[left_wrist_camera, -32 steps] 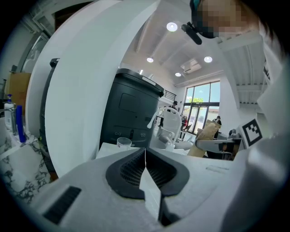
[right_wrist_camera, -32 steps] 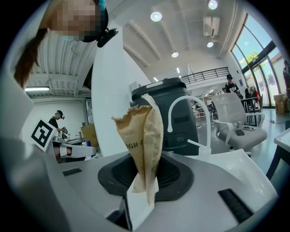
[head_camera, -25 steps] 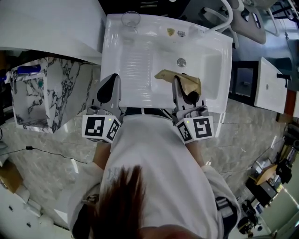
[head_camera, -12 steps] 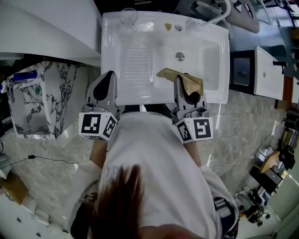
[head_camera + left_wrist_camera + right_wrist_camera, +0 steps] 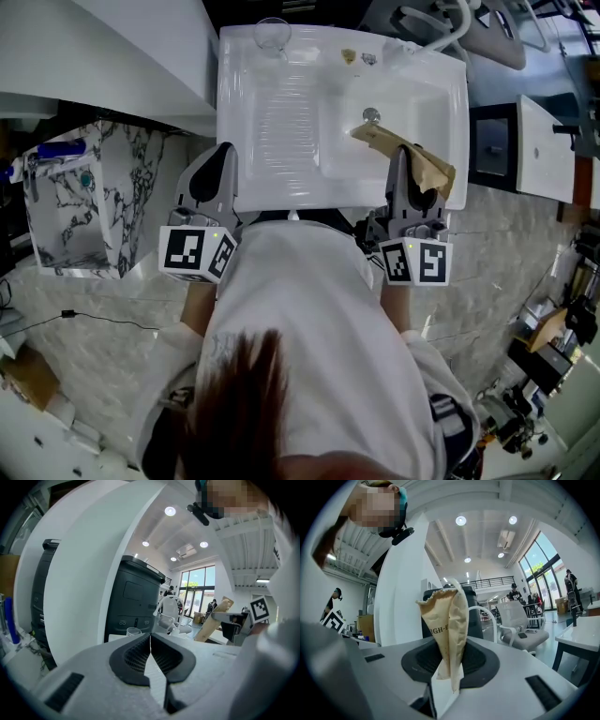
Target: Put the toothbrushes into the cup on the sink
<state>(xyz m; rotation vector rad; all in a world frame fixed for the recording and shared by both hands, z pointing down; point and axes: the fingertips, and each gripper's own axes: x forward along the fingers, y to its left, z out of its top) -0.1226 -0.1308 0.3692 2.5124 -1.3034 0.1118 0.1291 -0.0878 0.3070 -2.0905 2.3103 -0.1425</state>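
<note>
A clear glass cup (image 5: 272, 35) stands on the back left corner of the white sink (image 5: 281, 122); it also shows small in the left gripper view, cup (image 5: 133, 632). My right gripper (image 5: 411, 176) is shut on a brown paper toothbrush packet (image 5: 408, 153), which slants over the basin near the drain (image 5: 371, 115). In the right gripper view the packet (image 5: 446, 620) stands up between the pads, right gripper (image 5: 449, 656). My left gripper (image 5: 221, 157) hovers at the sink's front left edge, shut with nothing in it, left gripper (image 5: 150, 638). No bare toothbrush is in view.
A faucet (image 5: 441, 30) curves over the sink's back right. A marble-patterned cabinet (image 5: 80, 202) stands at the left, under a large white curved body (image 5: 112, 47). A white table (image 5: 536, 150) stands at the right. The person's white-sleeved torso fills the lower view.
My right gripper has carried the packet rightward along the sink front, toward the basin's right side. The left gripper stays by the sink's front left edge.
</note>
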